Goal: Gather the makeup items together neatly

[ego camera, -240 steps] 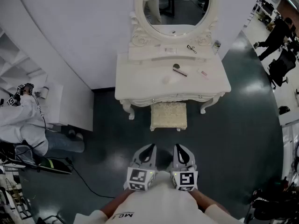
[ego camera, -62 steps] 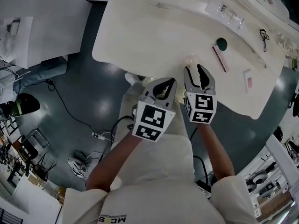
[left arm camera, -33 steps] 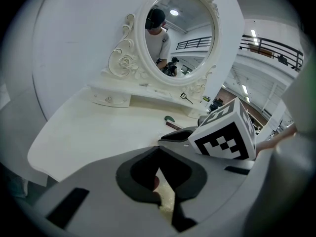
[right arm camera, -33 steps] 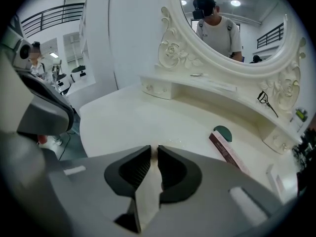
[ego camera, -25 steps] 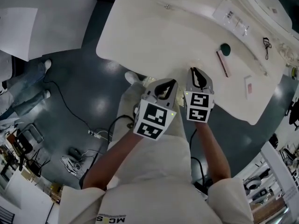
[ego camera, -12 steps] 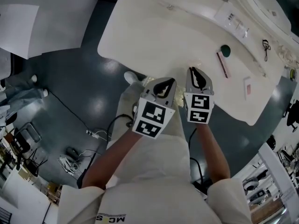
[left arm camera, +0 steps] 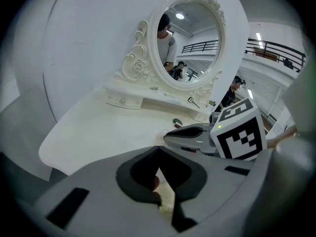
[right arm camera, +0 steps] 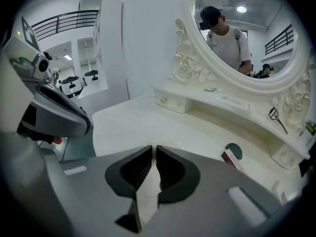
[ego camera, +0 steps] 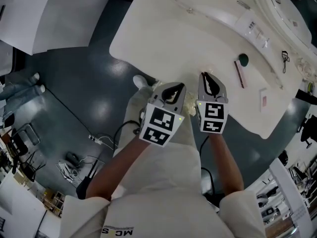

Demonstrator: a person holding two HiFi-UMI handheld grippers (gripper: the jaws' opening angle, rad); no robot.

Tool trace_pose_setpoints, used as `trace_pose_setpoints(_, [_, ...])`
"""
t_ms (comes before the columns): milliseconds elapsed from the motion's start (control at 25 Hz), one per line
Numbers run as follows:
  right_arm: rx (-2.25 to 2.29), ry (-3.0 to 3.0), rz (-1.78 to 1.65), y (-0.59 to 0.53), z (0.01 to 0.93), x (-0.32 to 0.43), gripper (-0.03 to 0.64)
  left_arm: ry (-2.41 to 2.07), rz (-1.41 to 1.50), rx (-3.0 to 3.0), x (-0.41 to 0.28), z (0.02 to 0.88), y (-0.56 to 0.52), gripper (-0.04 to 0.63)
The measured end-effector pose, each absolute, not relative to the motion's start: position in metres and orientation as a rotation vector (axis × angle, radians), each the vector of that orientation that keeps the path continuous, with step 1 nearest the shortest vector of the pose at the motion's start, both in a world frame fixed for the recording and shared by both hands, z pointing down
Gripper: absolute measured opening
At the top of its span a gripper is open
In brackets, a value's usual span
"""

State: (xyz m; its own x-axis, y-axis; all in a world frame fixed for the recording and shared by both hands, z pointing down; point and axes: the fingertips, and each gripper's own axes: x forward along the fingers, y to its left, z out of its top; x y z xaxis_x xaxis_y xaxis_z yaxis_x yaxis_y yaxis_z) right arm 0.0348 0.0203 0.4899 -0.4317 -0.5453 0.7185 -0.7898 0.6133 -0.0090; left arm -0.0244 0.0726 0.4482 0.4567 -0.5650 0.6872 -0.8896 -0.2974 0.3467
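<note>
Now right tongs [ego camera: 205,76] pinched almost shut, empty; left tongs [ego camera: 179,87] closed, empty. Reddish makeup stick [ego camera: 239,74] on tabletop [ego camera: 163,38] to right of right tongs, long axis roughly top-to-bottom; dark round compact [ego camera: 243,59] just above. Right hand nearer.

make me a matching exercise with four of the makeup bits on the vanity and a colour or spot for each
Things:
1. round compact
2. slim stick
3. flat card
4. scissor-handled tool

Colour or place:
A. black, lying close to the base of the mirror
B. dark green
C. white with a pink mark
D. dark red, one end right beside the compact

Pairs: 1-B, 2-D, 3-C, 4-A
</note>
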Motion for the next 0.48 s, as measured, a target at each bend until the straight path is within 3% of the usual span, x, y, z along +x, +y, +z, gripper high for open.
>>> trace_pose_setpoints(480, [0.933,-2.223,0.389,0.015,0.484,-0.002,0.032,-1.285,0.551,1.929,-0.053,0.453,0.073,0.0])
